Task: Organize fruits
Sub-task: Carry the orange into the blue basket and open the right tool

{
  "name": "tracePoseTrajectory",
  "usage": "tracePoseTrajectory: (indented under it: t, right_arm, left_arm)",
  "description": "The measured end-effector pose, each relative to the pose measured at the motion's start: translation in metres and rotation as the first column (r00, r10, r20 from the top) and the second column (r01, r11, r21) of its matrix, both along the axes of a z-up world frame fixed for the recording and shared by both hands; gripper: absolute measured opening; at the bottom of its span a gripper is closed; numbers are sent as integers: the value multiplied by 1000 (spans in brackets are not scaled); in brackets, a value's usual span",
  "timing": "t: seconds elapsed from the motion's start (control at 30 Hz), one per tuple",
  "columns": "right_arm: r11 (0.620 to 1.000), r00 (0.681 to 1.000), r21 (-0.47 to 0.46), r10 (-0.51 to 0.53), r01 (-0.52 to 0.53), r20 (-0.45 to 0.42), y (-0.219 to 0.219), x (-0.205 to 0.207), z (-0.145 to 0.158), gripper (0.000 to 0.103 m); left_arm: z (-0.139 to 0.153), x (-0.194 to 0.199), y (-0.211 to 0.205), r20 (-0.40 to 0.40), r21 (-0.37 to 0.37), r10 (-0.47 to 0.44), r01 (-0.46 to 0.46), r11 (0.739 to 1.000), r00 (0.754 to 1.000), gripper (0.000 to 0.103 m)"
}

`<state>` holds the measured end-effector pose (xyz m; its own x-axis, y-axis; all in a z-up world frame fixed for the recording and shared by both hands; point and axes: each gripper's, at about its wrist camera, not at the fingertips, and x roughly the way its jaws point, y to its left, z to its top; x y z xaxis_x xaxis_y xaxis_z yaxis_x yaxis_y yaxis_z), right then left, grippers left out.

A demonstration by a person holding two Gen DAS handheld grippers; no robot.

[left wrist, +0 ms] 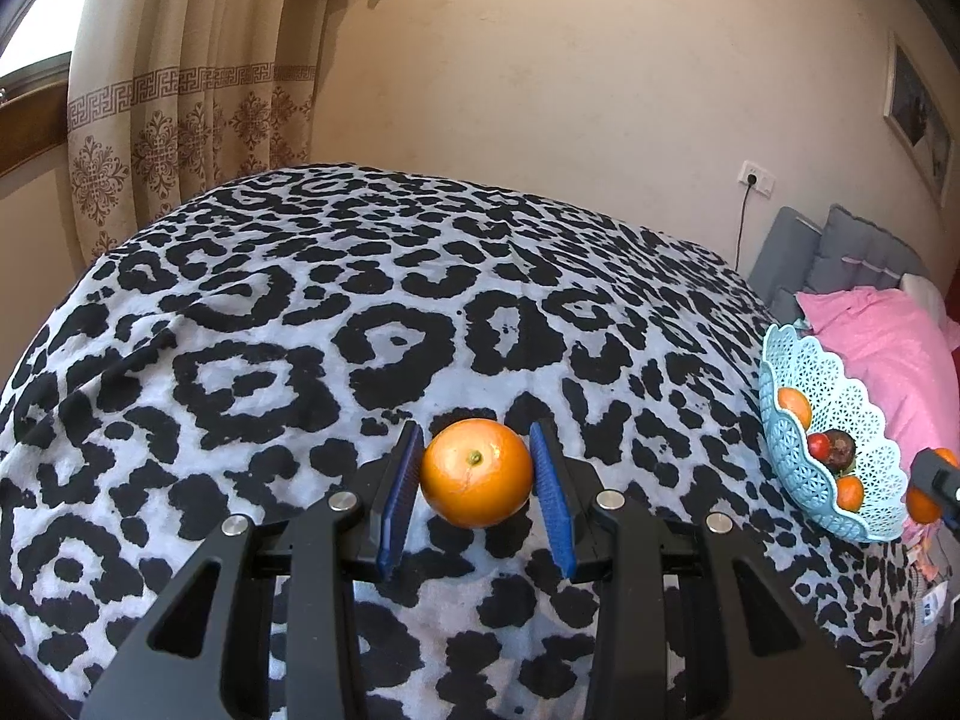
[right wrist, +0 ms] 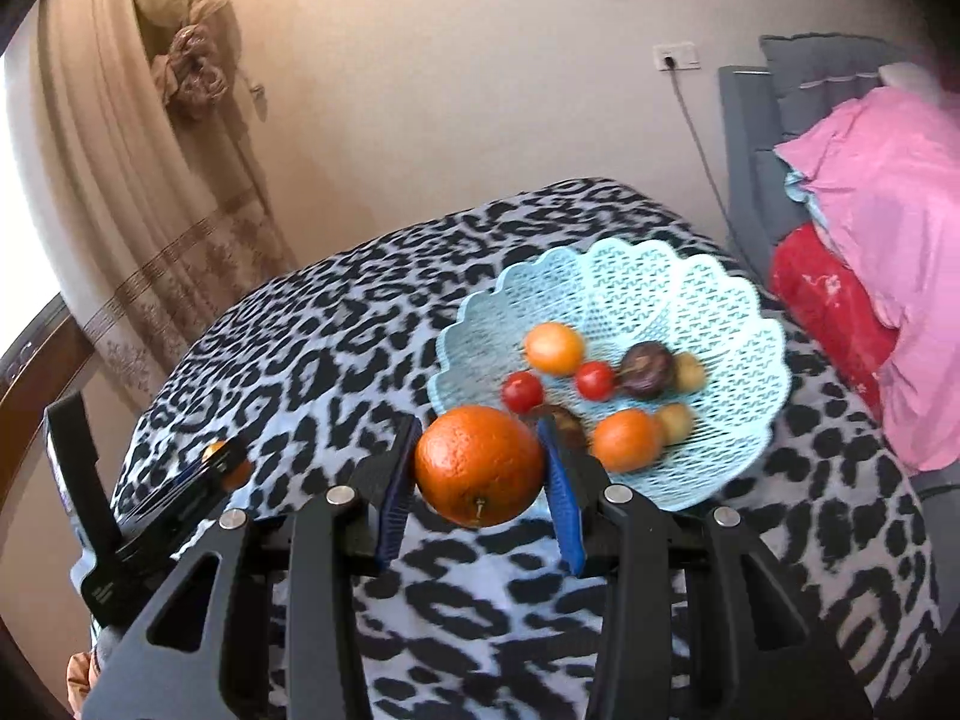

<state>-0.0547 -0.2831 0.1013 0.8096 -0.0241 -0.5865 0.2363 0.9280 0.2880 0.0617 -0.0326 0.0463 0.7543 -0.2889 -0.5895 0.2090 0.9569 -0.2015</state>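
Note:
My left gripper (left wrist: 477, 435) is shut on an orange (left wrist: 477, 474), its blue pads pressing both sides, low over the leopard-print blanket (left wrist: 360, 330). My right gripper (right wrist: 480, 426) is shut on a bigger, darker orange (right wrist: 480, 465), held in the air just in front of the near left rim of a light blue lattice basket (right wrist: 660, 276). Several fruits lie in the basket: small oranges (right wrist: 555, 348), red tomatoes (right wrist: 595, 380) and a dark purple fruit (right wrist: 647, 369). The left wrist view shows the basket (left wrist: 852, 408) at the far right with the right gripper (left wrist: 936, 480) beside it.
The blanket covers a bed. Behind the basket lie a pink pillow (right wrist: 888, 192) and a red cushion (right wrist: 828, 300) against a grey headboard (right wrist: 756, 138). A patterned curtain (left wrist: 180, 120) hangs at the far left, and a cable drops from a wall socket (right wrist: 678, 57).

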Motion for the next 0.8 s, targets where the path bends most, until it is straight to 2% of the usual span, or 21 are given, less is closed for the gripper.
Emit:
tracePoseTrajectory:
  t: [0.4,0.8]
  right_arm:
    - [994,994,1,-106,107,-37,-43,6,-19,41]
    - [998,995,12,-62,63,-81,-39,30,-38,41]
  left_arm:
    - [-2,1,-2,0,13,-1,1,1000,1000,37]
    - [-3,2,-2,-5,15,-2,2,1000,1000,37]
